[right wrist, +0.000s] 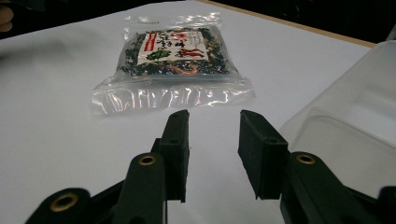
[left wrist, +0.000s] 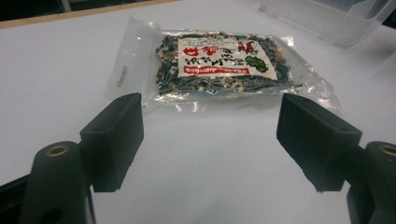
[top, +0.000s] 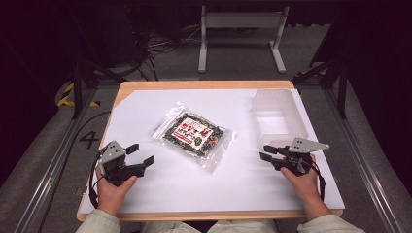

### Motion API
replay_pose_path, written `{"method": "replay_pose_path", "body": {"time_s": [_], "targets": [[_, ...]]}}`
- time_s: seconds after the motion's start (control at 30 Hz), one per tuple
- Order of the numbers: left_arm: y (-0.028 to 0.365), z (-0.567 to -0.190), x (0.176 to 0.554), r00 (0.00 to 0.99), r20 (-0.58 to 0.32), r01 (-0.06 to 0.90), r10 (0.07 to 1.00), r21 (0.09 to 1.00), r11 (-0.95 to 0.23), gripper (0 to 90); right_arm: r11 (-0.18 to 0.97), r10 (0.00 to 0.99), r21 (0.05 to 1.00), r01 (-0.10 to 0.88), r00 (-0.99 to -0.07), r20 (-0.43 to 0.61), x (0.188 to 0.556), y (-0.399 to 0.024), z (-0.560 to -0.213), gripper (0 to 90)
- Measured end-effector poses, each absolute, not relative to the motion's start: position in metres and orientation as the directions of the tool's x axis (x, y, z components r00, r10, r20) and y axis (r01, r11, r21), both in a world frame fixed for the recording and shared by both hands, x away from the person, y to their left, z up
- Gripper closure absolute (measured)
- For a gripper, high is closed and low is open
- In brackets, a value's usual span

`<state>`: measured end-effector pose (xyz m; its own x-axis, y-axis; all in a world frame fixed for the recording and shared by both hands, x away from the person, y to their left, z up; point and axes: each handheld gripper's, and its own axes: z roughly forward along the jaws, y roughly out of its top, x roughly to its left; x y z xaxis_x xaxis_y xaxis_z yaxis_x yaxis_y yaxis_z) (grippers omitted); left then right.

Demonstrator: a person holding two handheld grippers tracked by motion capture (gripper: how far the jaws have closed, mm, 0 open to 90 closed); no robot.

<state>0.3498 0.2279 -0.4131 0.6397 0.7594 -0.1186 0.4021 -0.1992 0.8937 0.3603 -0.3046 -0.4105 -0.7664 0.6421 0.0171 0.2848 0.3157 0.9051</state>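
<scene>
A clear bag full of dark dried bits lies flat in the middle of a white sheet on a wooden table. It has a red and white label on top. A clear plastic tub sits on the sheet to the right of the bag, apart from it.

From the high view you can see both hands. The left hand holds the left gripper near the bag's left side. The right hand holds the right gripper near the bag's right side, just in front of the tub. You can also see the grey floor, some cables and a white frame behind the table.

The left gripper view is close and low. It shows the writing on the label and the bag's clear sealed edge. The jaws are spread wide with nothing between them. The bag lies ahead of the tips, close but not touching.

The right gripper view shows the bag's other end, a shiny empty strip of plastic. The tub's wall is right beside the jaw on that view's right. These jaws have a smaller gap and hold nothing too. The bag lies a little ahead of them, not touching.
</scene>
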Motion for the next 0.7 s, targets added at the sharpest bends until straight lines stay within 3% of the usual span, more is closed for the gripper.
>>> {"method": "replay_pose_path", "body": {"time_s": [0.53, 0.7], "targets": [[0.231, -0.385, 0.391, 0.644, -0.205, 0.449, 0.737, 0.881, -0.148, 23.6, 0.323, 0.666, 0.905, 0.277, -0.746, -0.009, 0.361, -0.304, -0.413, 53.1], [0.234, -0.380, 0.402, 0.629, -0.204, 0.464, 0.750, 0.873, -0.153, 19.4, 0.327, 0.670, 0.902, 0.281, -0.742, -0.011, 0.361, -0.304, -0.413, 52.8]]}}
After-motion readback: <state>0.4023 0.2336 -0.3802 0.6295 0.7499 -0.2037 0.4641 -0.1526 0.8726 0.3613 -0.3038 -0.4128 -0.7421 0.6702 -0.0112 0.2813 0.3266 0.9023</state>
